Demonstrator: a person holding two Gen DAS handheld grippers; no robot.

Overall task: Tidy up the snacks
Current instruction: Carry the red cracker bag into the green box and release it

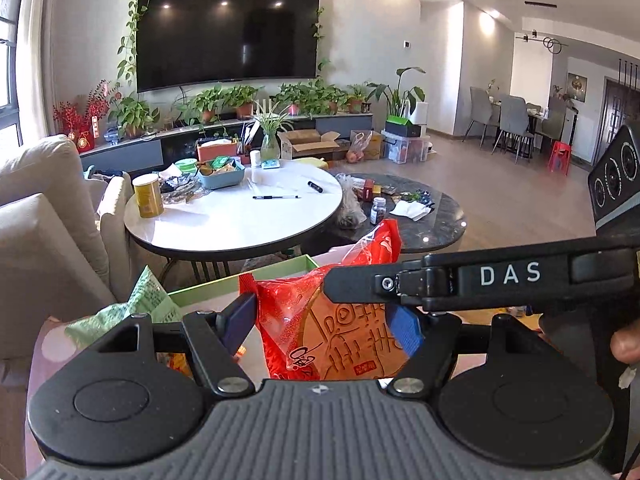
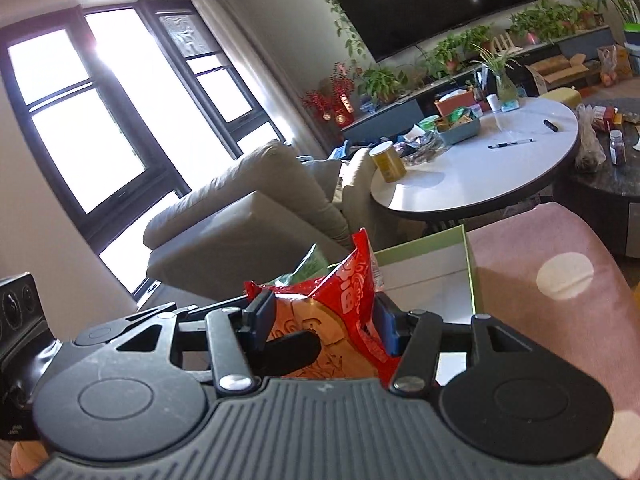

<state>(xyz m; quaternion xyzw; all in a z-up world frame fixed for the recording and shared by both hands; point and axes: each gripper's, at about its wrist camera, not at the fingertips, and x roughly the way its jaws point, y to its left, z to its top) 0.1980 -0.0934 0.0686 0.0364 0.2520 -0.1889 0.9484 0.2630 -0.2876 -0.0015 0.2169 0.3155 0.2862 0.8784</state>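
- Left gripper [image 1: 322, 322]: jaws clamped across a red snack bag [image 1: 320, 320], one blue pad pressing each side.
- Right gripper [image 2: 326, 320]: jaws clamped on the same red snack bag, nearer its top edge; in the left wrist view one of its black fingers crosses in front of the bag and hides part of the print.
- The bag's lower end is cut off behind both gripper bodies.
- The bag hangs over a green-rimmed box [image 1: 280, 268]; the box's inside is mostly hidden.
- Green snack packet [image 1: 136, 304] just left of the box, its lower part hidden by the left gripper.
- Round white table [image 1: 240, 216] beyond, with a yellow can [image 1: 148, 196] and a pen [image 1: 276, 197]; other small items there are too small to make out.
- A fingertip [image 1: 626, 344] is cut off at the right edge.
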